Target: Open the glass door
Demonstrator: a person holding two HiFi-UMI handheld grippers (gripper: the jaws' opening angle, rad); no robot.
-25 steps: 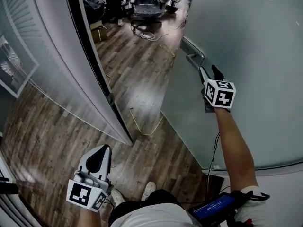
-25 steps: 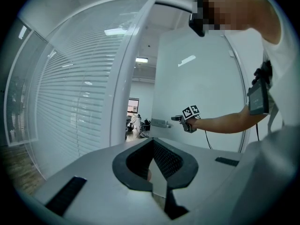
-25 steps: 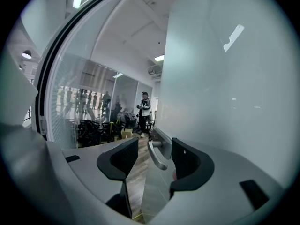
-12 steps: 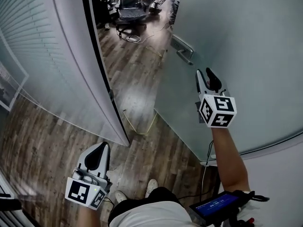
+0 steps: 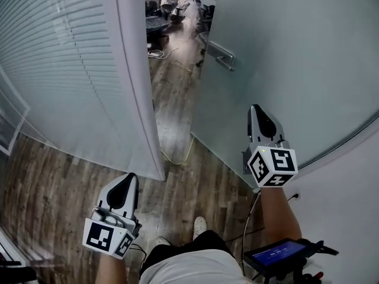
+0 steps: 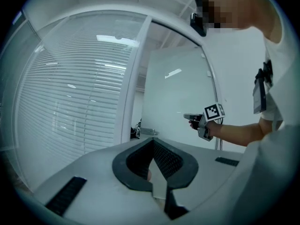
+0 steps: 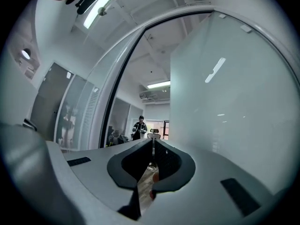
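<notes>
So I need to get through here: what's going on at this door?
A person stands at the glass door, a hand-held gripper in each hand. The door stands open onto an office. The right hand-held gripper is clear of the door handle; its jaws have just been closing, with nothing between them. The left hand-held gripper is low, shut and empty.
</notes>
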